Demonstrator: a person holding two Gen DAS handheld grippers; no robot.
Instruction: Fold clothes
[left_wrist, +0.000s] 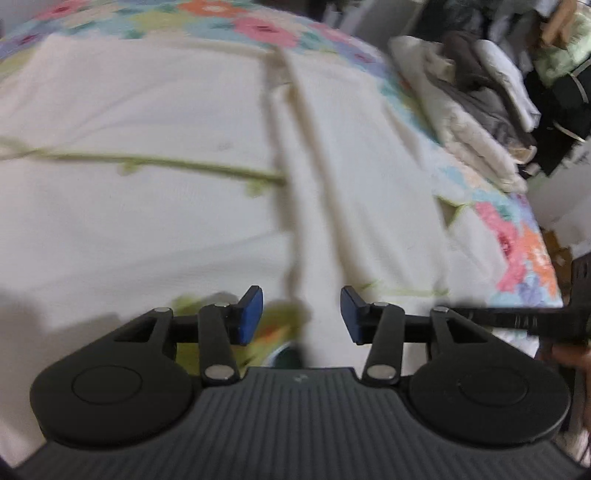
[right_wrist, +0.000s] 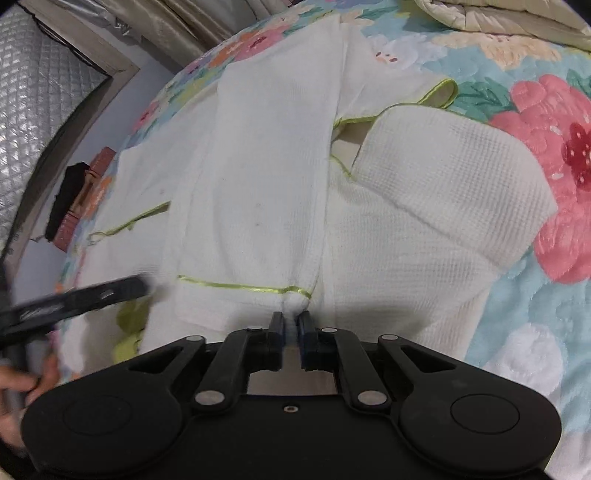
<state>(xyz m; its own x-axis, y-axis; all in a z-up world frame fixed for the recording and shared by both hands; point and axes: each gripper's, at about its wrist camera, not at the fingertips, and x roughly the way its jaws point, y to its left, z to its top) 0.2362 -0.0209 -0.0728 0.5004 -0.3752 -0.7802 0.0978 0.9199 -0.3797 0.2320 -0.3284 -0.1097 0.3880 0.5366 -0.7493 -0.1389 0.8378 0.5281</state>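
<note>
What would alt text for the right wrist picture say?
The right tongs pinch the green-trimmed hem of a white waffle-weave garment spread on a floral bedspread. One sleeve lies folded over to the right; the left tongs show blurred at the left edge.

Floral bedspread covers the bed: pink, orange and white blooms on pale blue ground, with a large pink flower at the right of the right wrist view. Beige quilted bedding bunched at that view's top edge. Stack of folded cream and grey linens beside the bed, blurred. Silver quilted panel in a dark frame at left. Reddish-brown and black object off the bed's edge; kind unclear.
</note>
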